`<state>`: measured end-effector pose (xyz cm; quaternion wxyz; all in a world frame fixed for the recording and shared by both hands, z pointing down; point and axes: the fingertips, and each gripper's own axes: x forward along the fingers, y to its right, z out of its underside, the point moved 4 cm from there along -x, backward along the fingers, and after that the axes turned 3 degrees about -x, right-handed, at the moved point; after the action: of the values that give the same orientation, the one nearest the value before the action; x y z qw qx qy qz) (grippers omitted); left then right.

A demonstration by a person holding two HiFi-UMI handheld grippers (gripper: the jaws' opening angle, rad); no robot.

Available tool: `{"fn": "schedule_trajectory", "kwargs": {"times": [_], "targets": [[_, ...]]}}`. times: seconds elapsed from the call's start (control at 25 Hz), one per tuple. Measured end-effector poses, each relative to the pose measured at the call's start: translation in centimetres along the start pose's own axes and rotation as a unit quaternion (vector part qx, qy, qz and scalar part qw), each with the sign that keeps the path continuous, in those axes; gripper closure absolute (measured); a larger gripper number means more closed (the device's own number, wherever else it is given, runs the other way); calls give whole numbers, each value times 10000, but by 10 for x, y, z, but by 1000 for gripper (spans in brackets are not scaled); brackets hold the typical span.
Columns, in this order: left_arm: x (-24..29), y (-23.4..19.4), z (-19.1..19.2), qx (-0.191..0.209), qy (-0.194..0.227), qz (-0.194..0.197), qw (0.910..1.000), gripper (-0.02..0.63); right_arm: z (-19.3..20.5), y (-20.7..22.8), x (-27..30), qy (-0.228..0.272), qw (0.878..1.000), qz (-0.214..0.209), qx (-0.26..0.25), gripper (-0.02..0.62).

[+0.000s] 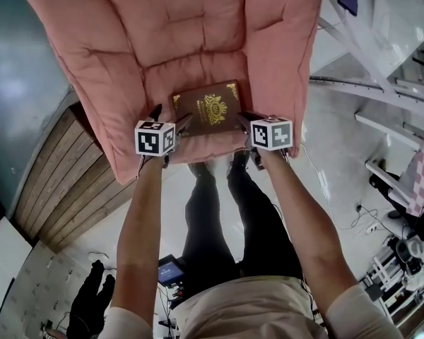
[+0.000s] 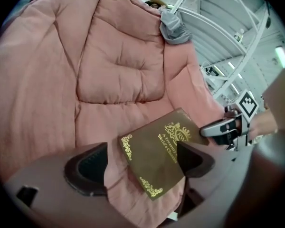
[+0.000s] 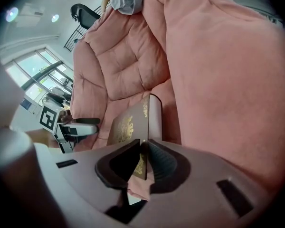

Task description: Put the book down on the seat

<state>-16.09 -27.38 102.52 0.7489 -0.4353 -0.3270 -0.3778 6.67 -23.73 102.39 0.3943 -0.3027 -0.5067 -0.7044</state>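
the brown gold-tooled book (image 1: 208,110) lies flat on the seat of the pink quilted armchair cushion (image 1: 162,48), close to its front edge. the right gripper (image 3: 143,148) has its jaws pinched on the book's near right edge. the left gripper (image 2: 140,163) sits at the book's near left corner with its jaws apart, that corner and a fold of cushion between them, the left jaw clear of the cover.

A pink padded seat (image 1: 159,83) is carrying a brown book (image 1: 208,110), resting near its front edge; a grey cloth (image 2: 173,26) is draping over the back cushion (image 2: 118,65).
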Motion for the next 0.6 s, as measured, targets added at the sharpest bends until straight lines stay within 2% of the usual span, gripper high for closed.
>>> {"fn": "schedule_trajectory", "kwargs": {"times": [0.32,0.6], "targets": [[-31,7,-4,234,23,-182,9996,179,-5,-10,-14,6,9999,25,-101,566],[-81,18,-24,186,522,-129,9984,181,-27,-31,-41,171,9993,169,-289,545]]}}
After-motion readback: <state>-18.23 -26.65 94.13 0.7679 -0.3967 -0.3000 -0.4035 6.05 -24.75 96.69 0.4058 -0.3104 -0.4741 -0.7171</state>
